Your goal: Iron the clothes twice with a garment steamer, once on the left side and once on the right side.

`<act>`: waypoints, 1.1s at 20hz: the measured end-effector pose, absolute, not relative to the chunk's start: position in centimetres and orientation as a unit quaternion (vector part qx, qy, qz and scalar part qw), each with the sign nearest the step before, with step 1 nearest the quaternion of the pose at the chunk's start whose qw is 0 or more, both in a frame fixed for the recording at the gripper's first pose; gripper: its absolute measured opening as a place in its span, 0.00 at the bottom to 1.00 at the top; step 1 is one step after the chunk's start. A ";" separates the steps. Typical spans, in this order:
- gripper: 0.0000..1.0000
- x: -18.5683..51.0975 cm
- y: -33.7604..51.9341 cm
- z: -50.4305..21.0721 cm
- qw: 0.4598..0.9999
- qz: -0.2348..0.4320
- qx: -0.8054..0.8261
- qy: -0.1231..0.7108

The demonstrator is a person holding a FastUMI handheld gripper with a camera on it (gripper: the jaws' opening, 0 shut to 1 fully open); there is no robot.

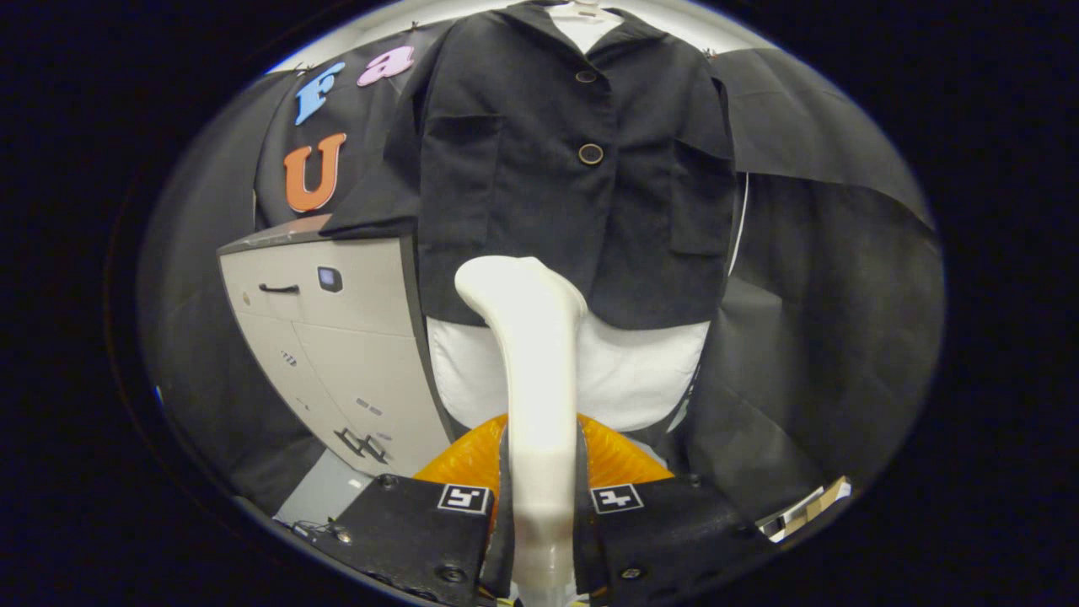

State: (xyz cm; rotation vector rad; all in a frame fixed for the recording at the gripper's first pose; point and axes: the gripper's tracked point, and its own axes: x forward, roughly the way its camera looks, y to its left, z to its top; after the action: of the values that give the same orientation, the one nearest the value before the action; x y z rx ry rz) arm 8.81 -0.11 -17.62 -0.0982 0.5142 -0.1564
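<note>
A black jacket (582,169) with two round buttons hangs on a hanger over a white garment (641,371), straight ahead of me. My gripper (539,497) is shut on the white handle of the garment steamer (531,337), which rises upright between the fingers. The steamer's head sits in front of the jacket's lower hem, slightly left of the button line. I cannot tell whether the head touches the cloth. An orange ribbed part (615,459) shows behind the handle, just above the fingers.
A pale grey cabinet (337,337) with a dark handle and a dark top stands to the left of the jacket, its edge close to the jacket's sleeve. Black cloth hangs behind and to the right. A strip of pale floor (324,497) lies below the cabinet.
</note>
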 end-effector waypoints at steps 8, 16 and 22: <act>0.30 6.7 -1.4 -9.4 0.975 -0.101 -0.021 0.198; 0.30 5.4 -5.8 8.7 0.991 -0.102 -0.023 0.084; 0.30 10.5 -10.1 20.9 0.995 -0.090 -0.005 -0.029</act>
State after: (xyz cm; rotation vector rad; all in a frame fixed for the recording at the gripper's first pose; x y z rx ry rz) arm 10.46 -10.13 20.92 -0.0101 -0.0579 -0.1811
